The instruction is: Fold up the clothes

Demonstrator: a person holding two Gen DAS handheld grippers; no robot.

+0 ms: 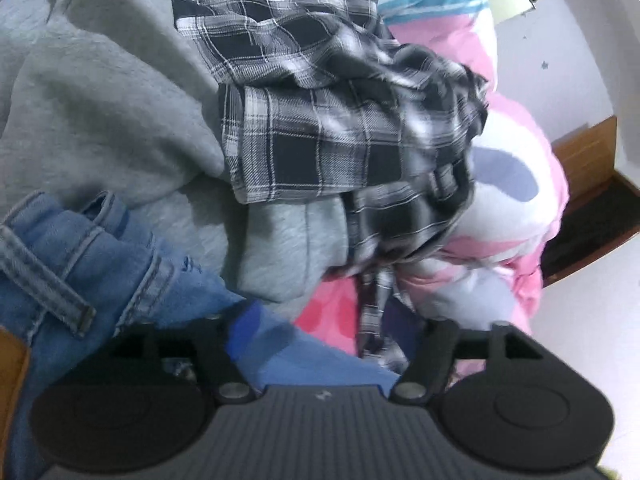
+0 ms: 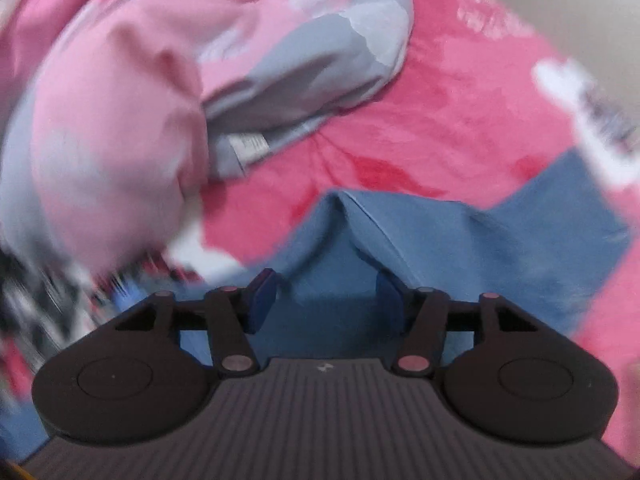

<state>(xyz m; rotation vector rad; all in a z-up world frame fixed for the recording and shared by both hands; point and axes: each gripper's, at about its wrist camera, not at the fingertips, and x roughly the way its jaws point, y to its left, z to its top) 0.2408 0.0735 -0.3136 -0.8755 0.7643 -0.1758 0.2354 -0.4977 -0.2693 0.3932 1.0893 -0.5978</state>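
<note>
In the left wrist view my left gripper [image 1: 340, 332] is open, its jaws wide apart over a blue garment [image 1: 320, 360] that lies flat beneath them. Beyond it is a heap: a black-and-white plaid shirt [image 1: 320, 140] draped over a grey sweatshirt [image 1: 100, 100], with blue jeans [image 1: 60, 260] at the left. In the right wrist view my right gripper [image 2: 326, 300] points steeply down, open. The blue garment [image 2: 520, 248] rises in a peaked fold between its blue pads [image 2: 262, 300], which stand clear of the cloth.
Everything rests on a bed with a pink fleece blanket [image 2: 440, 120] and a pink, white and grey quilt [image 1: 500, 240]. Wooden furniture [image 1: 588, 148] and pale floor [image 1: 592, 320] lie off the bed's right side. A wooden edge [image 1: 12, 360] shows at the left.
</note>
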